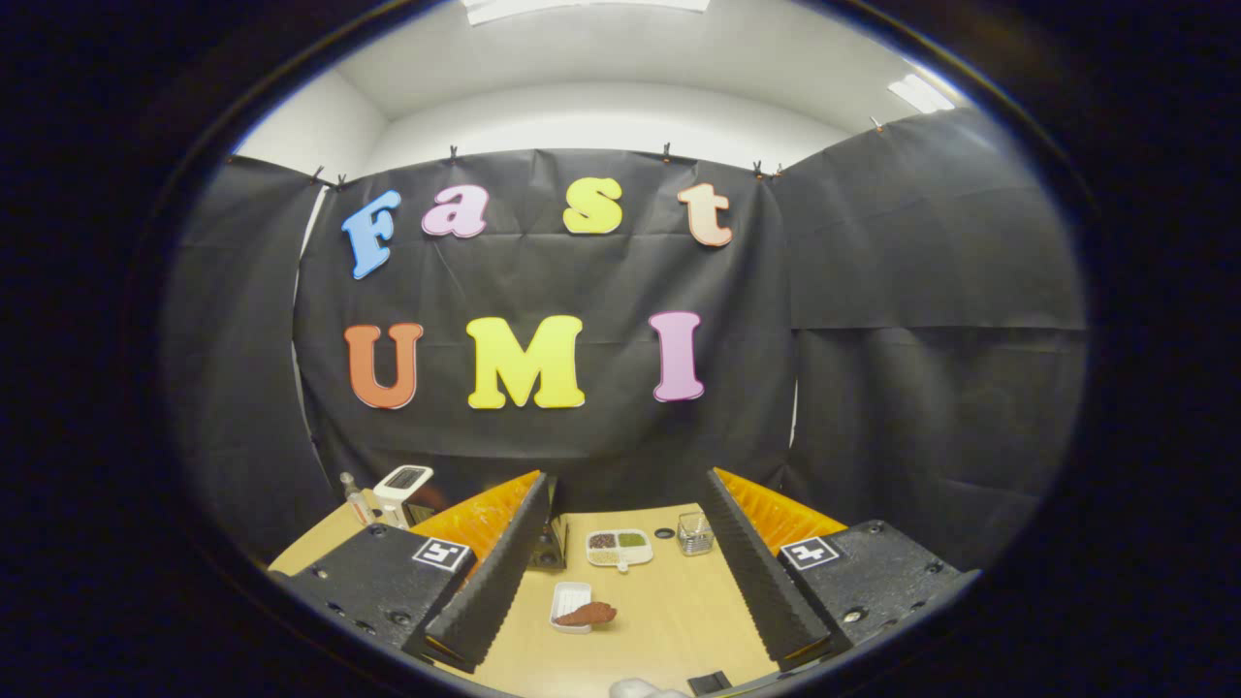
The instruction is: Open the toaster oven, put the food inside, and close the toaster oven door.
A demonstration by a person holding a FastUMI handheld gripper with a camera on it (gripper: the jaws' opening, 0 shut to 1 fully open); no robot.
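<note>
While the brown food point(587, 613) lies beside a small white tray point(568, 603) on the wooden surface point(669, 620), between and just ahead of the jaws, the gripper point(620, 572) hangs above with jaws spread wide, pinching nothing. Beyond sit a divided dish point(619, 547) and a clear cup point(694, 533); the dark toaster oven point(549, 545) peeks from behind one finger.

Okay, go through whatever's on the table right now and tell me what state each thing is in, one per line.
claw: open, fingers wide apart, holding nothing
brown food: lying half on the small white tray, ahead between the fingers
small white tray: flat on the table
divided dish: compartments filled
clear cup: upright
toaster oven: mostly hidden behind the left finger, door state unclear
</note>
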